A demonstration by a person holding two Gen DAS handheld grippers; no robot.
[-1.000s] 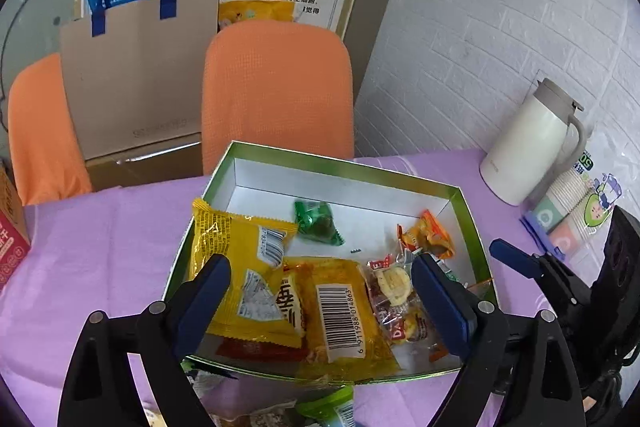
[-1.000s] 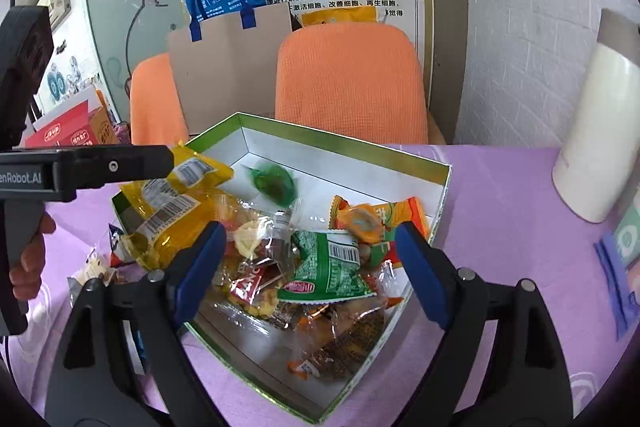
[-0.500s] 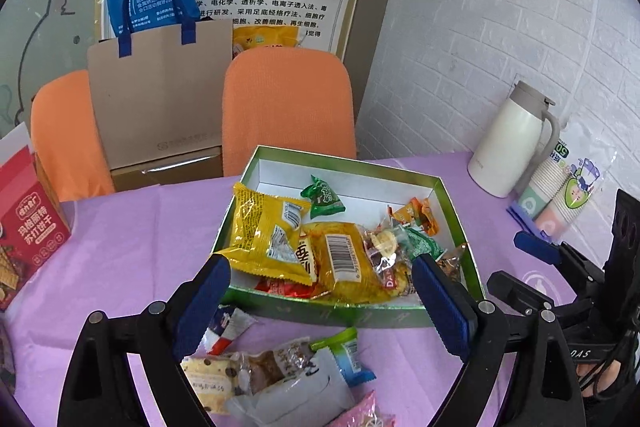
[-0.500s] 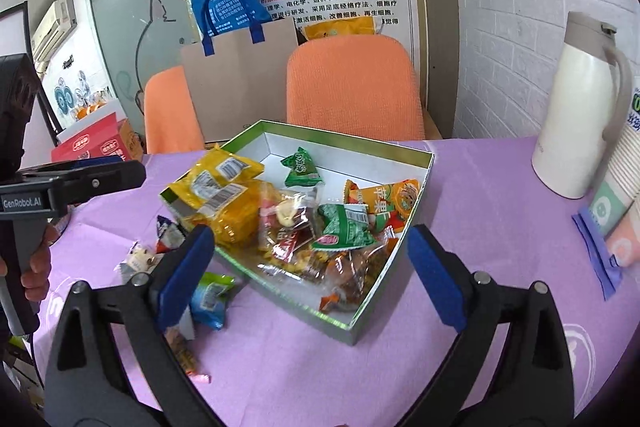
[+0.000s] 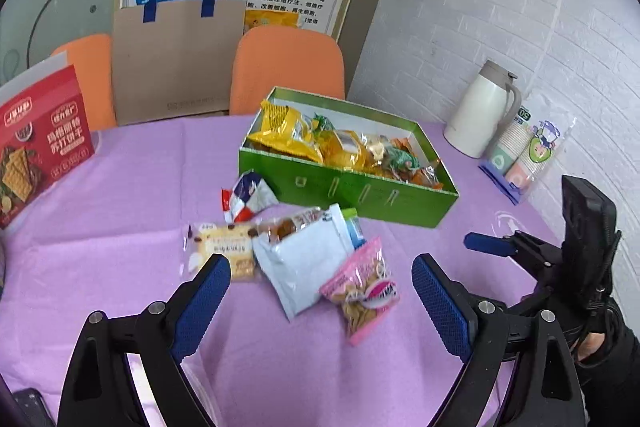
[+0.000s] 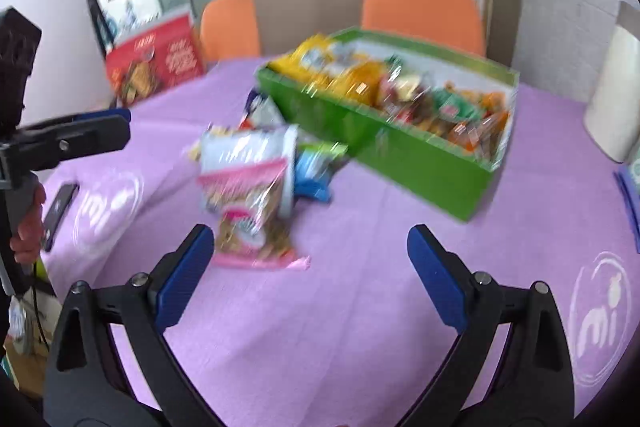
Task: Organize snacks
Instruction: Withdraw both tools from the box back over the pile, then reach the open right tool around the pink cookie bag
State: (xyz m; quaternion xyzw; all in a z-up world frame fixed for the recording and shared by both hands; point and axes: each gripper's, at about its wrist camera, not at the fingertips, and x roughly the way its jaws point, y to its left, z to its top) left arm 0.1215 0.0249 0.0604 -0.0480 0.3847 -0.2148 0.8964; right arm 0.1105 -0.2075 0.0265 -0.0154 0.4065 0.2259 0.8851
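Snacks [image 5: 304,259] lie loose on the table [image 5: 120,187] ahead of both tools, left [image 5: 320,291] and right [image 6: 308,259], which have drawn back from the green box [image 5: 360,187], spread and empty; more packets await boxing.

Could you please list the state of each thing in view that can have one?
green box: open, full of snacks
left gripper: open, empty
right gripper: open, empty
pink snack bag: sealed, lying outside the box
white pouch: flat on the cloth
thermos: upright, lid shut

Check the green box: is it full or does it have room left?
Mostly full. The green box holds snack packets heaped near its rim, with white wall showing only at the back.
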